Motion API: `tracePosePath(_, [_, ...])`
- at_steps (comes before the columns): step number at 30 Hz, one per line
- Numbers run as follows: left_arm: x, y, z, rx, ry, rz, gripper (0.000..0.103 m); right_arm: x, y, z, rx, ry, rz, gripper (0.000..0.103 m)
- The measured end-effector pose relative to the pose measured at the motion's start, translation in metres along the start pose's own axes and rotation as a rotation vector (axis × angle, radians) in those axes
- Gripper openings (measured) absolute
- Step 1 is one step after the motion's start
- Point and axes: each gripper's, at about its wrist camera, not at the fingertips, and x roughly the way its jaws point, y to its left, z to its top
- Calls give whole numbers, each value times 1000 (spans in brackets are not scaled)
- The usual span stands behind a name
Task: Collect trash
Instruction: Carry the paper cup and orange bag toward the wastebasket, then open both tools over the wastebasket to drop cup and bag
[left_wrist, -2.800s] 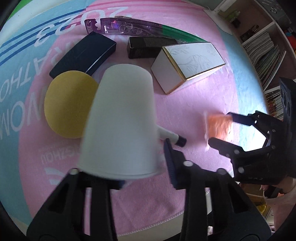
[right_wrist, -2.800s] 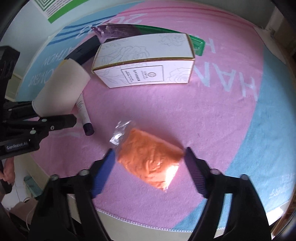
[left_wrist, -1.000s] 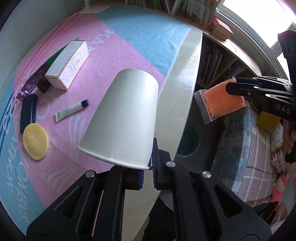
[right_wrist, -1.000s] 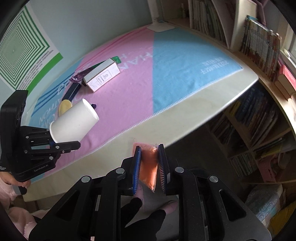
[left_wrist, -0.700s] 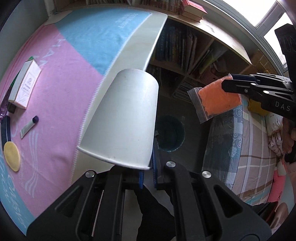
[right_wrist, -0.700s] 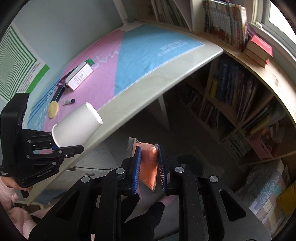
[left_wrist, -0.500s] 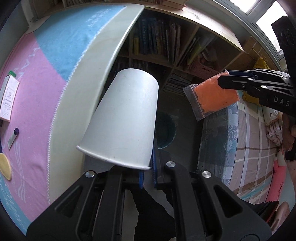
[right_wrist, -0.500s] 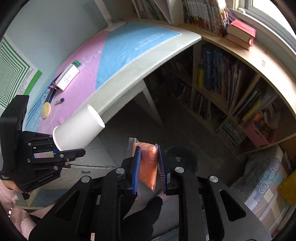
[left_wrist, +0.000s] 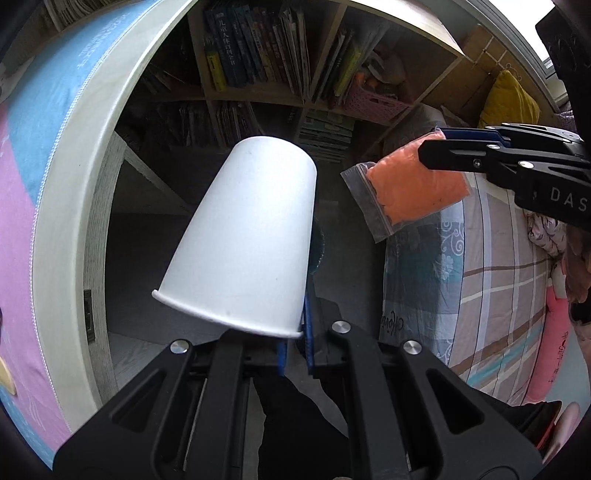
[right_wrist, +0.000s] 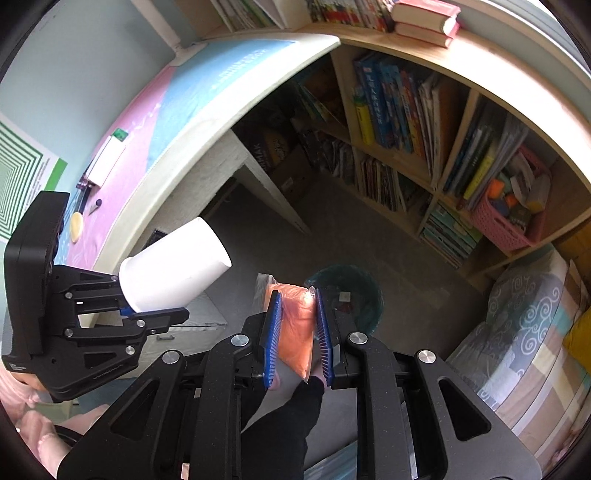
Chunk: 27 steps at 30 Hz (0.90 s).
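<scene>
Left tool (left_wrist: 293, 349): you hold the white paper cup (left_wrist: 245, 240) by its rim, pinched narrow.
Right tool (right_wrist: 297, 334): clamped on the orange bag (right_wrist: 295, 328).
Bin (right_wrist: 345, 295): on the floor, just beyond your right tool; bag goes first.

A teal trash bin (right_wrist: 345, 295) stands on the grey floor (right_wrist: 399, 295) beside the desk (right_wrist: 207, 122).

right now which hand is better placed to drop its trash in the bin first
Right, probably. The right gripper, shut on the orange bag, points at the green bin just past its tips. The left gripper holds the paper cup further left, nearer the desk.
</scene>
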Motion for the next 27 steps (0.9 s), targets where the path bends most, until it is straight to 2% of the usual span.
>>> tracePosePath(9, [21, -13, 9, 38, 49, -19, 7, 7, -20, -2, 41, 18, 13, 22])
tracePosePath(10, [25, -16, 12, 54, 63, -25, 19, 8, -22, -1, 47, 23, 23, 23])
tracePosePath(11, [30, -19, 14, 71, 86, -23, 38, 10, -25, 0, 59, 27, 29, 28])
tracePosePath(12, [32, -21, 15, 79, 92, -3, 76, 11, -27, 1, 72, 31, 33, 47])
tracePosePath(13, [31, -23, 16, 92, 66, 29, 85, 11, -29, 3, 82, 28, 36, 57])
tracePosePath(14, [30, -23, 16, 106, 58, 41, 85, 10, -30, 4, 87, 21, 35, 69])
tracePosePath(15, [31, -23, 17, 113, 67, 45, 85, 8, -30, 5, 90, 9, 32, 70])
tracePosePath(21, [34, -6, 18, 68, 98, 39, 85, 10, -35, 12, 109, 14, 28, 70])
tracePosePath(27, [28, 7, 14, 48, 87, 58, 85, 13, -34, 15, 107, 20, 25, 71])
